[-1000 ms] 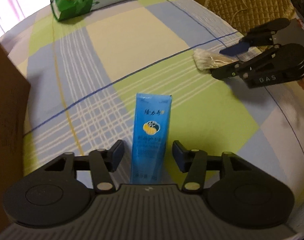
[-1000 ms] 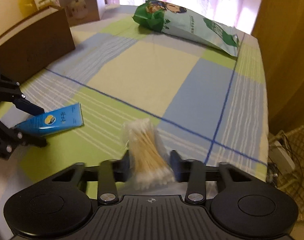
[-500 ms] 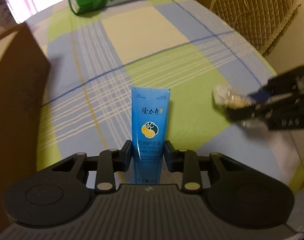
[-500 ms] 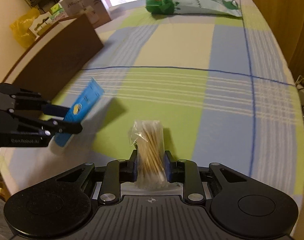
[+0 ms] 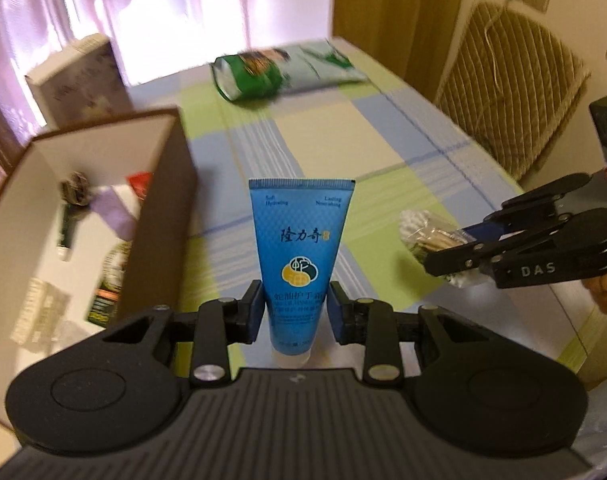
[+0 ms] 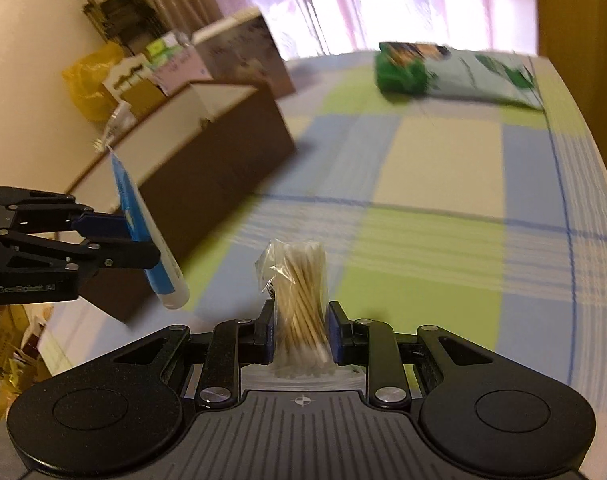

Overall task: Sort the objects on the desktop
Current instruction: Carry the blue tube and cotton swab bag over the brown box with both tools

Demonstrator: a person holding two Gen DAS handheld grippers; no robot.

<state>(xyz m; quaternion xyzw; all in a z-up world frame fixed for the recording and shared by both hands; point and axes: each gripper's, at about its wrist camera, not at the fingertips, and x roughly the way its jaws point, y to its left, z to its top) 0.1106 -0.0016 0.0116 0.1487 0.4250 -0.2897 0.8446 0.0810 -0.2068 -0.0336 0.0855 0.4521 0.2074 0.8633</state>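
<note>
Counter (image 5: pixel 383 128): checked cloth in blue, green and cream, mostly bare through the middle.
Box (image 5: pixel 159 216): brown outside, white inside, open at the top on the left edge of the counter – small toiletries already lying in it.
Green bag (image 5: pixel 279 68): lying flat at the far end, well apart from both claws.
Left claw (image 5: pixel 295 312): pinching the blue tube (image 5: pixel 299 248) near its cap end, crimped end pointing away, the whole tube clear of the cloth and just beside the box wall.
Right claw (image 6: pixel 299 336): clamped on the bag of cotton swabs (image 6: pixel 299 288), held up off the counter, swab tips sticking out past the pads.
Stage: both items look picked up and on their way to the box – that's my read.
Risk, tube: it's gripped low and the long end hangs free, so a quick swing could twist it in the pads or knock the crimped end against the box rim.
Risk, swabs: the plastic wrap is slick and loose; a soft squeeze could let the bundle slide out before it reaches the box.
Risk, claws: they sit near each other, both apparently aiming for one opening, so they could collide.
</note>
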